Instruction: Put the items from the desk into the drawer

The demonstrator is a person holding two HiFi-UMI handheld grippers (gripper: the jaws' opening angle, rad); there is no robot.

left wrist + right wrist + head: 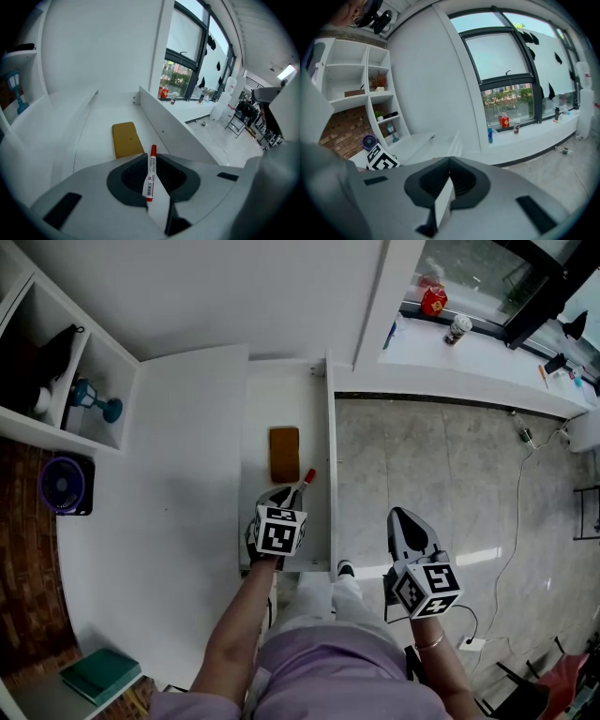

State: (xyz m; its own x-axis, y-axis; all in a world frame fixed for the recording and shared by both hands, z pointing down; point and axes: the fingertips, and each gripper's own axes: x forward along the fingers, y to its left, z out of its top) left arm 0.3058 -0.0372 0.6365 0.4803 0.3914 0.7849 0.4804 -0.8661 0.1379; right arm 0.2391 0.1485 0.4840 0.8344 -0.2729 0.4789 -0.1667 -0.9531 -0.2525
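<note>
We see a broad white counter [169, 502] spreading out to the left of the left gripper [286, 491], with nothing lying on the stretch nearest that gripper. Right of it the long white drawer [330, 474] stands pulled open, and the left gripper hangs above its near end, pointing steeply down into it. Beyond the drawer's right wall a grey marbled floor [422, 465] lies under the right gripper [405, 517], which hovers well apart from the left one and outside the drawer.

The right gripper's jaws are pressed together with nothing between them [449, 161]. The left gripper [152, 159] is pinching a slim white marker with a red cap [151, 173]. The marker stands between the two jaw tips, and its red end pokes out ahead of them and up over the drawer [305, 481].

Just ahead of the left gripper, a flat tan rectangular block [284, 454] rests on the drawer floor [101, 126]. It lies lengthwise along the drawer, clear of the marker's tip [126, 139].

Far off to the left gripper's left, a small round purple fan [66, 486] sits at the counter's edge. A dark green book [100, 674] lies low down, behind and to the left of that gripper.
</note>
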